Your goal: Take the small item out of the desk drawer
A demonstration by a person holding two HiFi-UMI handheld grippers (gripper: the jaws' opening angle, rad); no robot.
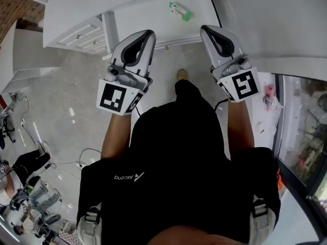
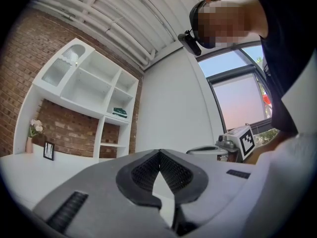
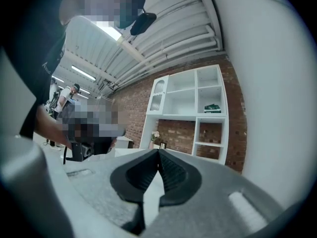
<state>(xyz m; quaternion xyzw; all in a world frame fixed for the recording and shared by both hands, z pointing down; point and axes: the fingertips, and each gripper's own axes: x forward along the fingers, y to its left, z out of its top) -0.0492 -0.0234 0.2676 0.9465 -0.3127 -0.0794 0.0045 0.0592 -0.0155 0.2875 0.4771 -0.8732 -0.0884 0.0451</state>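
Observation:
In the head view a white desk (image 1: 148, 14) stands ahead of me, its front edge (image 1: 171, 45) facing me. A small green and white item (image 1: 180, 10) lies on the desk top. Whether a drawer is open I cannot tell. My left gripper (image 1: 148, 33) and right gripper (image 1: 205, 29) are held up in front of my chest, short of the desk, each shut with nothing between the pads. In the left gripper view the left gripper (image 2: 159, 153) points up at a white shelf unit (image 2: 84, 90). The right gripper (image 3: 158, 153) shows the same tips-together pose.
A white drawer unit (image 1: 82, 34) with several drawers stands to the desk's left. Cables and gear (image 1: 36, 188) lie on the grey floor at lower left. A glass wall (image 1: 301, 137) runs along the right. Another person (image 3: 67, 95) stands far off in the right gripper view.

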